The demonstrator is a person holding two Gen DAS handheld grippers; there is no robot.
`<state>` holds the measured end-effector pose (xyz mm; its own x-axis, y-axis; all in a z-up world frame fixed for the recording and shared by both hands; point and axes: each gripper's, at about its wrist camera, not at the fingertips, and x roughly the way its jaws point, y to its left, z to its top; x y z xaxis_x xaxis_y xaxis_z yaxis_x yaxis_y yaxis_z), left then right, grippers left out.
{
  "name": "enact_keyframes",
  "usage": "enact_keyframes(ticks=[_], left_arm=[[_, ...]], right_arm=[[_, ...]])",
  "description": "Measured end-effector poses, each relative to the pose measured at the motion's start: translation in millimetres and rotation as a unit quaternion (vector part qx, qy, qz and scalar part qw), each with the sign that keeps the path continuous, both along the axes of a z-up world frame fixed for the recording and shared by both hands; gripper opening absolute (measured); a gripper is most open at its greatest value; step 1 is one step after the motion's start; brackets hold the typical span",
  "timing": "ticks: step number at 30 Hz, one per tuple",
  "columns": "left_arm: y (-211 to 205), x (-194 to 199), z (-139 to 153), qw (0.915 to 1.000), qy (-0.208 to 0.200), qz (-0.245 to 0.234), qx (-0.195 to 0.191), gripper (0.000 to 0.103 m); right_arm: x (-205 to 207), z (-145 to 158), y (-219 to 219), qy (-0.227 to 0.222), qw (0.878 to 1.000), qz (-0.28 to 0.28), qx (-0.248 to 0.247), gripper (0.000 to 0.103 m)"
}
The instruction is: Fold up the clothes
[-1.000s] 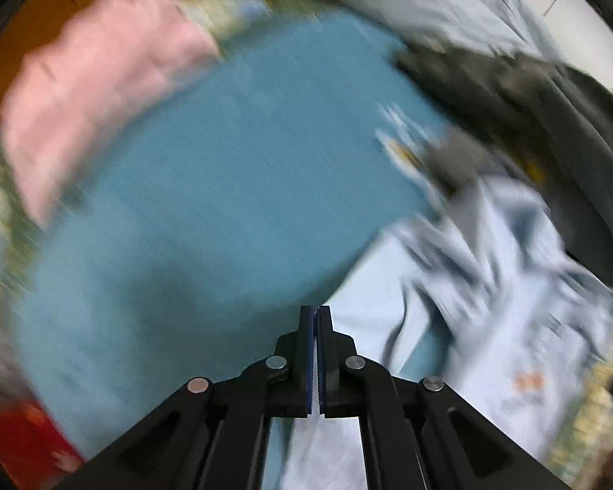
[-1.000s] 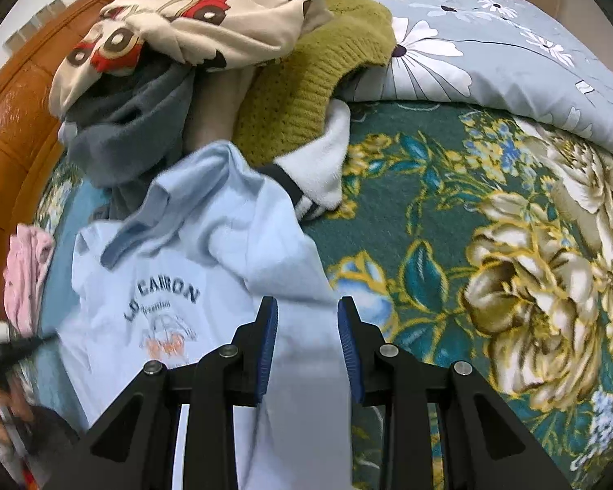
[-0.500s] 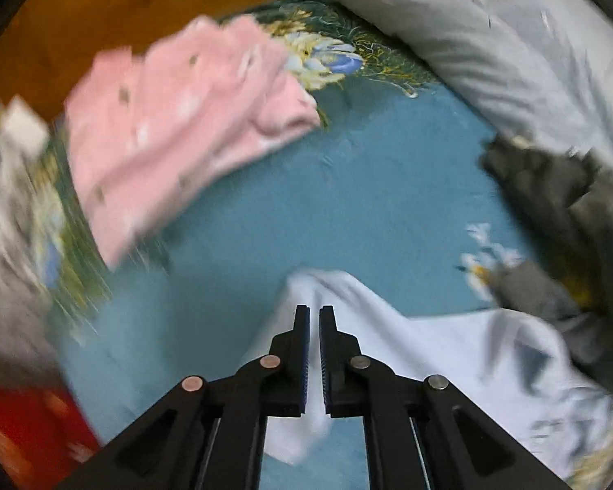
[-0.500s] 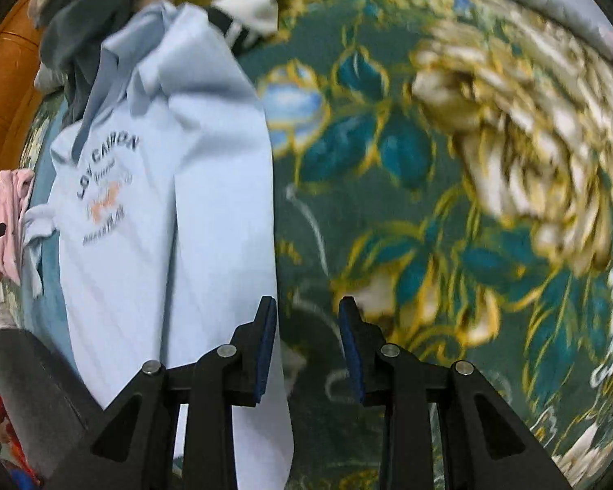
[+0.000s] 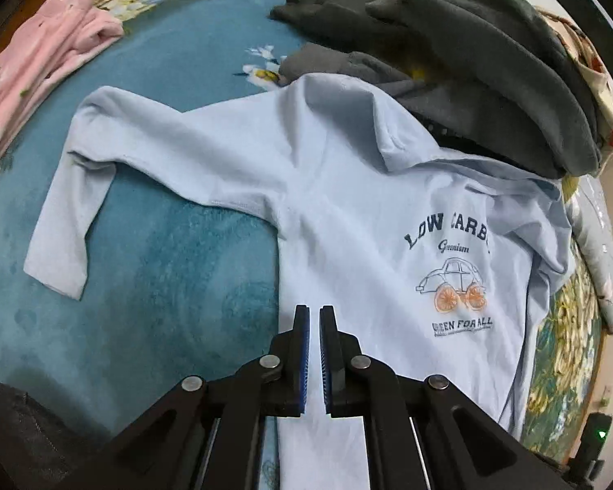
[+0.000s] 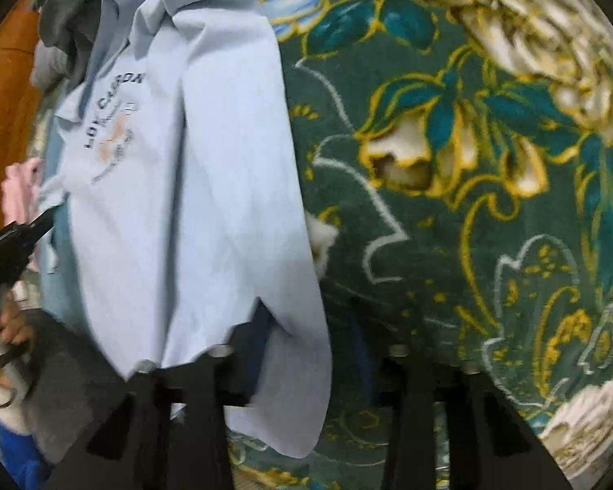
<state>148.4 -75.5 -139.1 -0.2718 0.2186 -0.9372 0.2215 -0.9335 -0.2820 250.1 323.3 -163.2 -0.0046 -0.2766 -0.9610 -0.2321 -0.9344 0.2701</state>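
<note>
I count one pale blue sweatshirt [image 5: 347,188] spread on the bed, with one long sleeve [image 5: 73,204] showing out to the side and one car print [image 5: 455,281] on its chest. There is one folded pink garment [image 5: 41,53] at the far corner. In the heap behind I can make out two dark grey garments [image 5: 490,65], though more may be buried. One floral blanket [image 6: 470,163] covers the bed. Each of my grippers has two fingers [image 5: 300,351].
</note>
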Motion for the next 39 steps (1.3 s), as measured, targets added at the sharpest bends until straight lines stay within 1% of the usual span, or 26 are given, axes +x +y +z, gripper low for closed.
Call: enact_keyframes(ticks=[1, 2, 3, 5, 6, 7, 8, 10, 12, 14, 17, 19, 20, 22, 23, 24, 25, 27, 29, 31, 33, 34, 35, 36, 38, 39], left_arm=[[-6.4, 2.8, 3.2, 0.9999, 0.005, 0.013, 0.004, 0.007], [-12.8, 5.6, 6.2, 0.9996, 0.009, 0.025, 0.009, 0.007], [-18.9, 8.6, 7.5, 0.9991, 0.010, 0.037, 0.016, 0.007], [-32.0, 14.9, 9.3, 0.9972, 0.011, 0.064, 0.036, 0.007], [-36.0, 16.9, 10.8, 0.9965, 0.014, 0.071, 0.041, 0.007], [-39.9, 18.9, 12.3, 0.9957, 0.017, 0.079, 0.046, 0.007], [-43.8, 20.8, 13.7, 0.9947, 0.019, 0.086, 0.052, 0.007], [-46.7, 23.1, 17.1, 0.9939, 0.026, 0.092, 0.055, 0.007], [-47.7, 24.9, 19.5, 0.9942, 0.029, 0.090, 0.051, 0.007], [-49.2, 26.2, 20.0, 0.9943, 0.026, 0.093, 0.046, 0.007], [-54.5, 26.4, 14.7, 0.9929, 0.016, 0.108, 0.046, 0.007], [-58.4, 25.5, 12.2, 0.9913, 0.011, 0.121, 0.051, 0.007], [-60.7, 25.9, 11.3, 0.9901, 0.010, 0.129, 0.054, 0.007], [-61.8, 25.7, 10.7, 0.9893, 0.008, 0.134, 0.055, 0.007], [-61.7, 25.7, 10.8, 0.9892, 0.007, 0.135, 0.055, 0.007], [-60.5, 25.6, 12.1, 0.9898, 0.007, 0.133, 0.051, 0.007], [-58.9, 25.2, 13.5, 0.9905, 0.009, 0.129, 0.047, 0.007], [-55.1, 24.3, 16.5, 0.9918, 0.011, 0.121, 0.039, 0.007], [-52.3, 24.4, 18.3, 0.9924, 0.012, 0.116, 0.038, 0.007], [-51.8, 26.7, 20.5, 0.9924, 0.011, 0.117, 0.038, 0.007], [-52.1, 30.0, 24.0, 0.9922, 0.013, 0.117, 0.039, 0.007], [-52.7, 32.4, 27.1, 0.9921, 0.018, 0.118, 0.040, 0.007], [-53.3, 34.8, 30.3, 0.9919, 0.022, 0.118, 0.041, 0.007], [-53.9, 37.3, 33.6, 0.9916, 0.027, 0.119, 0.042, 0.007], [-56.5, 43.1, 41.0, 0.9906, 0.037, 0.122, 0.048, 0.007], [-57.9, 45.9, 43.9, 0.9899, 0.041, 0.125, 0.053, 0.007]], right_arm=[[-1.4, 2.6, -1.0, 0.002, 1.000, 0.001, 0.015, 0.006], [-5.0, 8.6, 0.4, 0.009, 1.000, 0.002, 0.030, 0.006], [-12.2, 20.2, 7.2, 0.024, 0.998, 0.003, 0.057, 0.006], [-26.9, 43.5, 21.2, 0.056, 0.992, 0.005, 0.112, 0.006], [-36.1, 56.9, 33.1, 0.071, 0.986, -0.001, 0.149, 0.006], [-46.8, 71.8, 46.2, 0.089, 0.976, -0.006, 0.197, 0.006], [-58.9, 86.4, 60.5, 0.106, 0.963, -0.009, 0.249, 0.006], [-86.4, 113.6, 91.3, 0.133, 0.931, -0.019, 0.340, 0.006], [-109.6, 123.1, 113.1, 0.140, 0.917, -0.036, 0.371, 0.006], [-130.3, 130.4, 134.2, 0.141, 0.912, -0.060, 0.380, 0.006], [-144.4, 127.3, 150.1, 0.125, 0.920, -0.081, 0.362, 0.006], [-141.7, 122.9, 155.8, 0.131, 0.926, -0.090, 0.341, 0.007], [-142.5, 116.6, 154.5, 0.134, 0.929, -0.092, 0.331, 0.012], [-133.6, 119.5, 149.6, 0.143, 0.932, -0.082, 0.324, 0.029], [-128.9, 119.2, 142.2, 0.147, 0.932, -0.075, 0.322, 0.045], [-124.1, 122.0, 137.4, 0.154, 0.933, -0.069, 0.319, 0.052], [-116.2, 125.3, 131.9, 0.165, 0.933, -0.064, 0.313, 0.052], [-94.2, 130.2, 112.9, 0.199, 0.939, -0.058, 0.274, 0.052], [-73.5, 119.7, 87.3, 0.206, 0.957, -0.028, 0.203, 0.052], [-52.5, 97.0, 49.1, 0.194, 0.967, 0.016, 0.164, 0.052], [-32.0, 74.4, 11.5, 0.180, 0.974, 0.059, 0.124, 0.052], [-27.4, 63.6, 0.2, 0.166, 0.979, 0.071, 0.099, 0.052], [-21.9, 47.2, -15.4, 0.142, 0.984, 0.089, 0.065, 0.052], [-17.3, 34.5, -27.1, 0.124, 0.986, 0.102, 0.053, 0.052], [-10.0, 14.0, -44.6, 0.108, 0.985, 0.120, 0.059, 0.052], [-8.3, 6.8, -47.0, 0.103, 0.987, 0.111, 0.060, 0.052]])
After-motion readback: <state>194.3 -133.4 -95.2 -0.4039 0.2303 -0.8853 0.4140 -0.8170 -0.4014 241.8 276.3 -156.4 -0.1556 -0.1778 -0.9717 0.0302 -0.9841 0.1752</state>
